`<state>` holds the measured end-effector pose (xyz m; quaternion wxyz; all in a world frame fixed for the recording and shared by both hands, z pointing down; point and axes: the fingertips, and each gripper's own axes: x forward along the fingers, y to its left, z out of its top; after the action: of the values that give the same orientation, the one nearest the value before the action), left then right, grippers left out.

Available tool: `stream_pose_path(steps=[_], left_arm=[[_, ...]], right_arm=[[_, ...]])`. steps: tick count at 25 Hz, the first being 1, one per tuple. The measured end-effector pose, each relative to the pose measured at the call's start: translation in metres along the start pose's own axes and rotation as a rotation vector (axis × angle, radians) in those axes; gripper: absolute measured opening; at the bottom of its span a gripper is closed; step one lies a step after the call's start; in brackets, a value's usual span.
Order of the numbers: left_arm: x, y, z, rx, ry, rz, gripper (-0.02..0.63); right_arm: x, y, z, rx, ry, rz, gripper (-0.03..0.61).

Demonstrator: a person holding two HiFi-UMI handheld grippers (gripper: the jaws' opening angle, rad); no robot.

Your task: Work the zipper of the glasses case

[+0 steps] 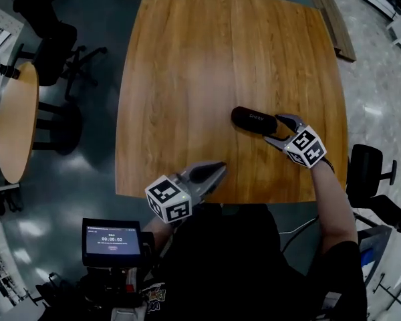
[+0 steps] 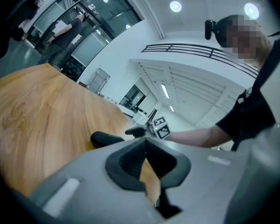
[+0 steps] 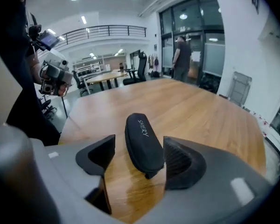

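A black zipped glasses case [image 1: 254, 120] with white lettering lies on the wooden table [image 1: 207, 65], right of the middle. My right gripper [image 1: 281, 130] stands open at the case's near end. In the right gripper view that end of the case [image 3: 143, 141] sits between the two dark pads [image 3: 182, 160], close to the right one, with a gap to the left one. A small zipper pull seems to stick out at this end. My left gripper [image 1: 219, 171] hangs shut over the table's front edge with nothing in it. From the left gripper view the case [image 2: 105, 138] lies beyond the closed tips.
A round wooden table [image 1: 17, 122] and dark office chairs [image 1: 67, 52] stand on the floor to the left. Another chair [image 1: 371, 172] is close at the right. A small screen [image 1: 112, 241] hangs near my body. People stand by the glass wall [image 3: 182, 55].
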<state>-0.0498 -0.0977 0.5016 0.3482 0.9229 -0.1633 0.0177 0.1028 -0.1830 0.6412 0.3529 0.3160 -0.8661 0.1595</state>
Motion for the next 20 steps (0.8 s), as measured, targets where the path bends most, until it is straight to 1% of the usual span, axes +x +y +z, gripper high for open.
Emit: stream_pose_path(steps=[1, 2, 3, 5, 7, 10, 11, 12, 13, 14, 16, 18, 20], left_arm=[[0.002, -0.001, 0.001, -0.005, 0.002, -0.004, 0.002], [0.004, -0.002, 0.003, -0.011, 0.001, -0.005, 0.002], [0.006, -0.001, 0.005, -0.016, -0.001, -0.001, 0.002], [0.009, 0.005, 0.009, -0.031, -0.012, 0.02, 0.002], [0.011, 0.012, 0.012, -0.048, -0.031, 0.058, 0.002], [0.013, 0.016, 0.013, -0.073, -0.077, 0.132, 0.002], [0.013, 0.016, 0.013, -0.082, -0.094, 0.152, 0.002], [0.013, 0.017, 0.013, -0.089, -0.107, 0.167, 0.002], [0.013, 0.018, 0.013, -0.093, -0.114, 0.179, 0.002], [0.013, 0.02, 0.012, -0.093, -0.116, 0.189, 0.002], [0.011, 0.028, 0.015, -0.082, -0.117, 0.214, 0.002], [0.005, 0.04, 0.024, -0.05, -0.111, 0.241, 0.002], [0.001, 0.051, 0.036, 0.015, -0.075, 0.252, 0.002]], right_arm=[[0.007, -0.003, -0.004, -0.016, 0.05, 0.04, 0.322], [0.013, -0.005, -0.008, -0.04, 0.094, 0.077, 0.353], [0.02, -0.005, -0.01, -0.067, 0.133, 0.113, 0.357], [0.035, -0.005, -0.015, -0.102, 0.201, 0.192, 0.377], [0.048, -0.003, -0.022, -0.118, 0.254, 0.268, 0.397], [0.058, 0.004, -0.031, -0.174, 0.302, 0.336, 0.396], [0.06, 0.007, -0.033, -0.193, 0.311, 0.351, 0.382], [0.063, 0.01, -0.036, -0.213, 0.314, 0.362, 0.352], [0.064, 0.012, -0.037, -0.234, 0.307, 0.368, 0.344], [0.065, 0.014, -0.037, -0.255, 0.293, 0.371, 0.348], [0.061, 0.018, -0.031, -0.325, 0.256, 0.37, 0.339], [0.051, 0.021, -0.016, -0.444, 0.214, 0.358, 0.336], [0.031, 0.025, 0.005, -0.612, 0.166, 0.336, 0.334]])
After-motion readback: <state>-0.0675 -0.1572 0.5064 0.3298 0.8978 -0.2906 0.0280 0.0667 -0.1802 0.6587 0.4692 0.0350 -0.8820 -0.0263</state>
